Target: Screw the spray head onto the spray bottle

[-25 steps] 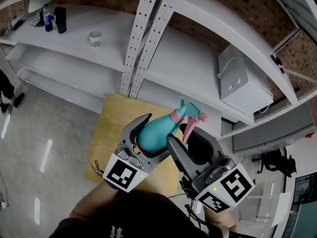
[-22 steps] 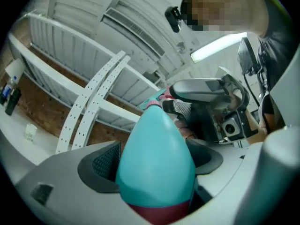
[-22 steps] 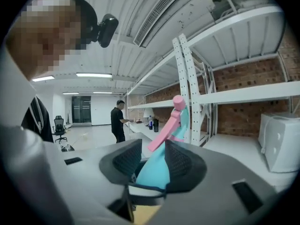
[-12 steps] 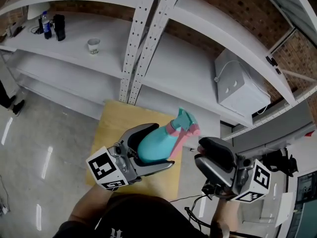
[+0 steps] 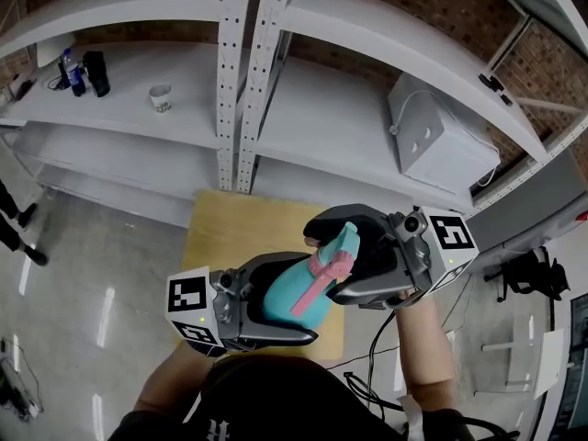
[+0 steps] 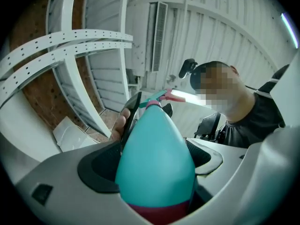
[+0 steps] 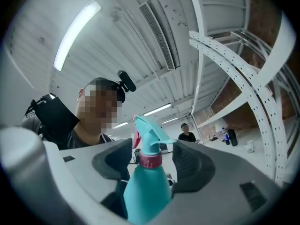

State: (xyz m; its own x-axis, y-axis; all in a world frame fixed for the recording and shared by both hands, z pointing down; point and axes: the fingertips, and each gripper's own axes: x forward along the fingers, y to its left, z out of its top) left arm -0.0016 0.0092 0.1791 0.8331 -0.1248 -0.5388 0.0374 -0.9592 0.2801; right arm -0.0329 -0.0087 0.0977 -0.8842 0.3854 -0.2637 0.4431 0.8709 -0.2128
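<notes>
While the left gripper (image 5: 310,299) has its fingers (image 6: 93,170) clamped on the fat teal body of the bottle (image 5: 289,294), the right gripper (image 5: 322,263) sits at the bottle's top with its 2 fingers (image 7: 193,167) spread wide; they have just been opening. Between them, untouched, stand the pink collar (image 7: 150,159) and the teal spray head (image 7: 149,130), seated on the bottle's neck. Below the bottle lies a wooden counter (image 5: 230,232); beyond it runs a white shelf (image 5: 312,108) bearing a box (image 5: 432,141).
</notes>
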